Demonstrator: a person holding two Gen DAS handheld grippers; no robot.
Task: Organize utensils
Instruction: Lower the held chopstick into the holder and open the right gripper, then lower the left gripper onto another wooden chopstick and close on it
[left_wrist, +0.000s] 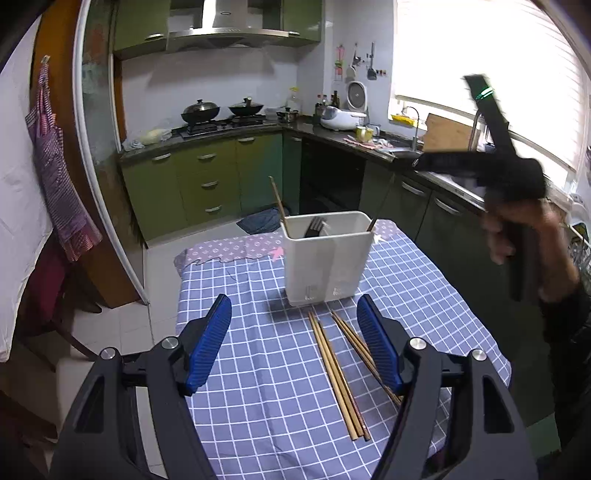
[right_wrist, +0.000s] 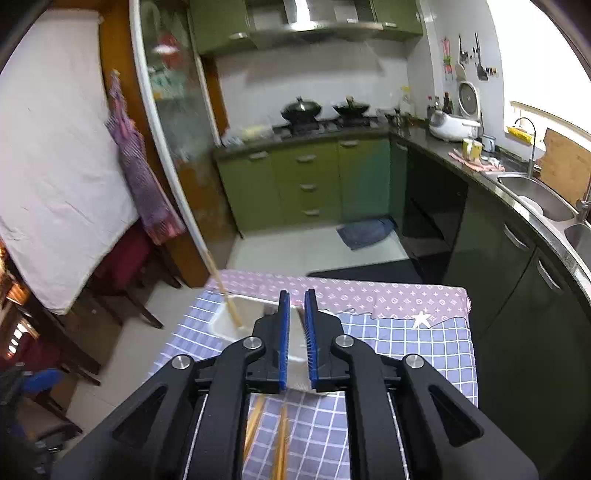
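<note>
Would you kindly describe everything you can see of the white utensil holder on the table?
The utensil holder is a white, seemingly plastic, upright box with an open top and rounded corners. It stands on the checked tablecloth near the far edge. Inside, a dark fork stands tines up, one chopstick leans at the left corner and a thin dark stick at the right. Neither gripper touches it.

No words, brand names or numbers can be read in either view. The purple cloth (right_wrist: 369, 291) at the far end of the surface carries a repeating monogram-like pattern, possibly letters, but too small and blurred to make out
</note>
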